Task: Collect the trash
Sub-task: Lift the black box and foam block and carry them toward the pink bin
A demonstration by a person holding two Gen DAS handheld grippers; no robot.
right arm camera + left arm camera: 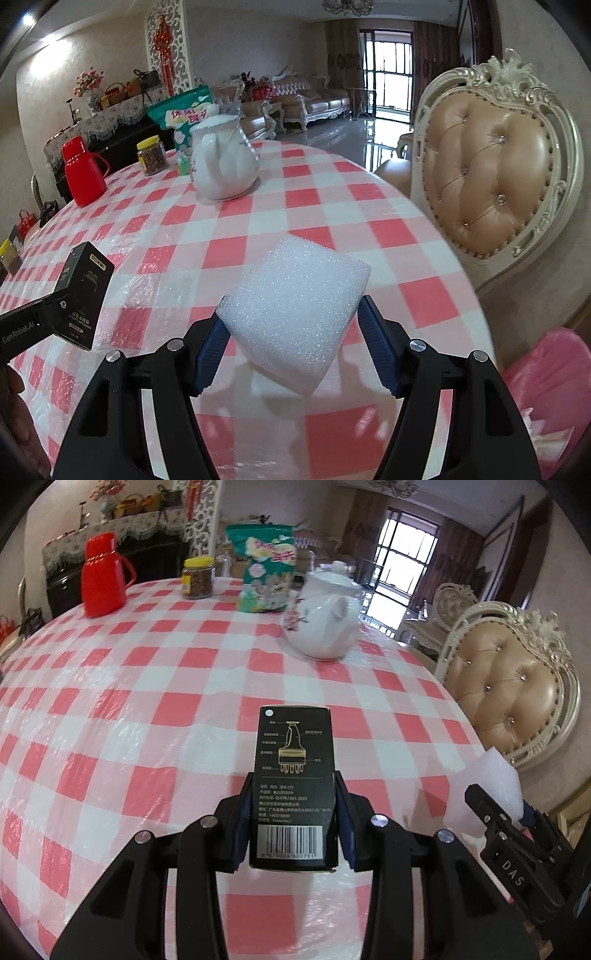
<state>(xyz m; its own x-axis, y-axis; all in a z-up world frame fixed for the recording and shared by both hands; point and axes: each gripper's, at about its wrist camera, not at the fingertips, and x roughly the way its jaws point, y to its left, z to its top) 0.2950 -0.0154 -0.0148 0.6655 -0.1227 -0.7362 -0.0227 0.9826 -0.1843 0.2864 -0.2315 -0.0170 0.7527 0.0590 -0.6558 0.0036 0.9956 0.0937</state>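
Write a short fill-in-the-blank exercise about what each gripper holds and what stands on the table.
The left gripper holds a black ____.
The right gripper holds a white block of ____.
The flask on the table is coloured ____.
The tablecloth has a ____ pattern.

Missing words: box; foam; red; checked

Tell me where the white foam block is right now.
The white foam block is clamped in the right gripper, lifted above the checked tablecloth near the table's right edge, beside the tufted chair; the left wrist view shows it at far right.
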